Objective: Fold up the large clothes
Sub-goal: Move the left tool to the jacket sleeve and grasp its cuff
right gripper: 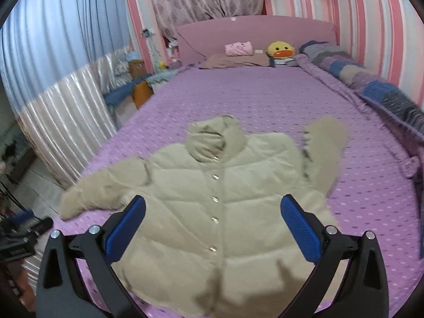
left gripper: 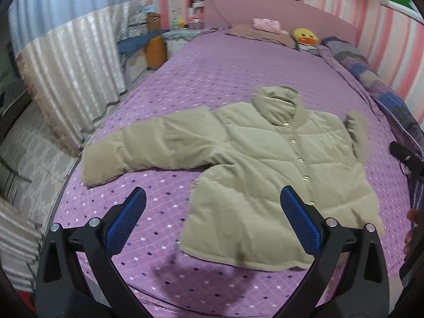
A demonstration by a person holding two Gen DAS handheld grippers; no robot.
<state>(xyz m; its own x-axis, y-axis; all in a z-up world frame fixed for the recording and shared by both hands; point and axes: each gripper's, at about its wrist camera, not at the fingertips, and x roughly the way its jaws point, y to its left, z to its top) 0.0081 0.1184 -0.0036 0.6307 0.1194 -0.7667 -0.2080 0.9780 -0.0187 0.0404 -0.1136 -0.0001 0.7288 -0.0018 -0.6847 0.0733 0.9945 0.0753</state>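
**Puffy jacket spread on a purple bed, both grippers open above it**

We could not make out everything. In the right wrist view the jacket (right gripper: 220,212) was blurred, and its hem was cut off behind the right gripper (right gripper: 213,220). In the left wrist view the sleeve on the right-hand side (left gripper: 357,132) was smeared, and a dark device at the right edge (left gripper: 405,159) was only partly in frame; we could not tell what it was. Clutter beside the bed on the left was too small and soft to name.

The jacket was a pale khaki quilted coat with a hood (left gripper: 275,100), lying front up on the purple bedspread (left gripper: 185,84) near the foot of the bed. It was closed down the middle by a row of shiny snaps (left gripper: 299,160). Its sleeve on the left-hand side (left gripper: 137,148) stretched out flat towards the bed's edge, while the other sleeve pointed up towards the headboard (right gripper: 254,34). A pink pillow (right gripper: 238,48) and a yellow duck toy (right gripper: 280,49) sat well apart from it at the head of the bed.

The left gripper (left gripper: 213,218) hovered with its blue-padded jaws spread wide, holding nothing, over the lower left corner of the jacket. The right gripper's jaws were equally wide apart and empty, framing the jacket's front.
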